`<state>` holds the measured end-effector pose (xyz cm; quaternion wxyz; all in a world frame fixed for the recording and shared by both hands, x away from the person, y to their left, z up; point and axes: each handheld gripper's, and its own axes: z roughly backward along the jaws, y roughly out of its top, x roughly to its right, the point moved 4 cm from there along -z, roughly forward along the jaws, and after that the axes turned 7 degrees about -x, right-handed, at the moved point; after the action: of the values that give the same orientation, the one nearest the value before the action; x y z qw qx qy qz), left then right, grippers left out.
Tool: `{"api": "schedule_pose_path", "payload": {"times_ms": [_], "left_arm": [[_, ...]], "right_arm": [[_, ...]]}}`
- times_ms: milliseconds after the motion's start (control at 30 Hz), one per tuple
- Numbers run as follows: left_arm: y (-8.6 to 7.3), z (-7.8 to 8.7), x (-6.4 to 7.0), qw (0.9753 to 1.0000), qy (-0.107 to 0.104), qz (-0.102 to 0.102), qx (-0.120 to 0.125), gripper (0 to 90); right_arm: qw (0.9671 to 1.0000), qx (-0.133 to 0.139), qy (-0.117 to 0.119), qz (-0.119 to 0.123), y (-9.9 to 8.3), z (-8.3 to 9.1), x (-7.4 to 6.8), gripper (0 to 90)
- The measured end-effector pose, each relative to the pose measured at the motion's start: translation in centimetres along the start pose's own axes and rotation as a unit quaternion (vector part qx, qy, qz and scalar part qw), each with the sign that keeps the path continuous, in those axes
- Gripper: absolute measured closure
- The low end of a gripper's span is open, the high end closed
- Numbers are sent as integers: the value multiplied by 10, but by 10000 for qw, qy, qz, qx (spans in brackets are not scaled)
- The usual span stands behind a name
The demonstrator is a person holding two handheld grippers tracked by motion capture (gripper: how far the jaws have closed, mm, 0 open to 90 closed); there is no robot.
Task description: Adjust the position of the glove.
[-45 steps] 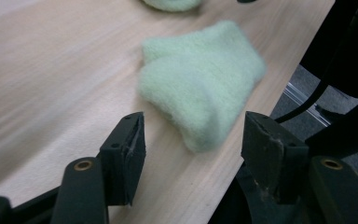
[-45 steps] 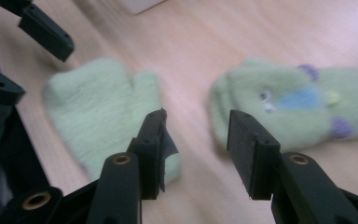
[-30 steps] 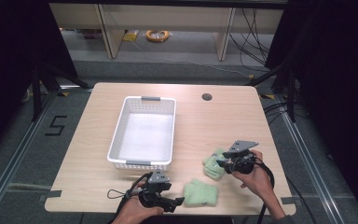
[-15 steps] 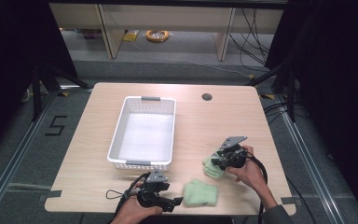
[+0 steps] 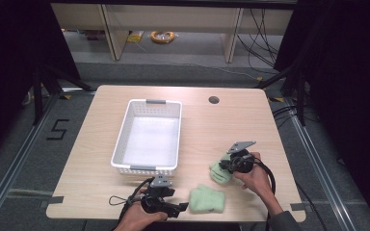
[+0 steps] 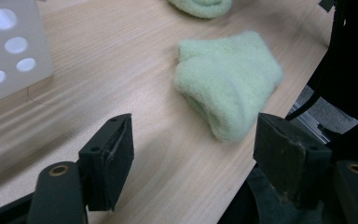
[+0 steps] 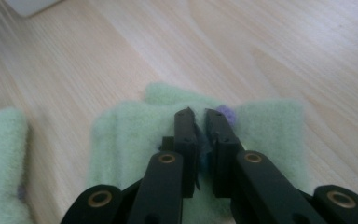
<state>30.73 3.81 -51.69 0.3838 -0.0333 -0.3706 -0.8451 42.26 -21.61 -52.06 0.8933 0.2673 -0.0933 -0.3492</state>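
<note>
Two fluffy pale-green socks (image 5: 207,198): right tool (image 7: 200,119) pinching one, left tool (image 6: 193,154) wide open.

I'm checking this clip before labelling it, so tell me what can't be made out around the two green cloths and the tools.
- Right gripper view: the right tool covers the middle of the far green cloth; whether fabric is pinched is hidden.
- Right gripper view: the purple spot is too blurred to identify.
- Left gripper view: the far cloth is cut off by the top edge.
- High view: the left tool beside the near green cloth is too small to read its jaws.
</note>
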Motion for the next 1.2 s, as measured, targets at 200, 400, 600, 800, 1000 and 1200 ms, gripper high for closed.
{"api": "schedule_pose_path", "payload": {"times_ms": [200,400,600,800,1000,1200], "left_arm": [[1,1,0,10000,53,22,2,286],[1,1,-1,10000,24,40,44,287],[1,2,0,10000,-4,24,59,289],[2,3,0,10000,-4,41,73,298],[3,4,3,9999,-3,10,129,313],[3,6,7,9998,-77,-103,172,340]], "right_arm": [[9992,308,21,-270,1,19,-7,856],[9982,572,80,-169,5,42,-20,857],[9961,814,241,-257,12,59,-46,856],[9929,1081,393,-303,14,70,-67,856],[9916,1104,615,-258,6,73,-85,855],[9911,1084,731,-236,-1,69,-101,854]]}}
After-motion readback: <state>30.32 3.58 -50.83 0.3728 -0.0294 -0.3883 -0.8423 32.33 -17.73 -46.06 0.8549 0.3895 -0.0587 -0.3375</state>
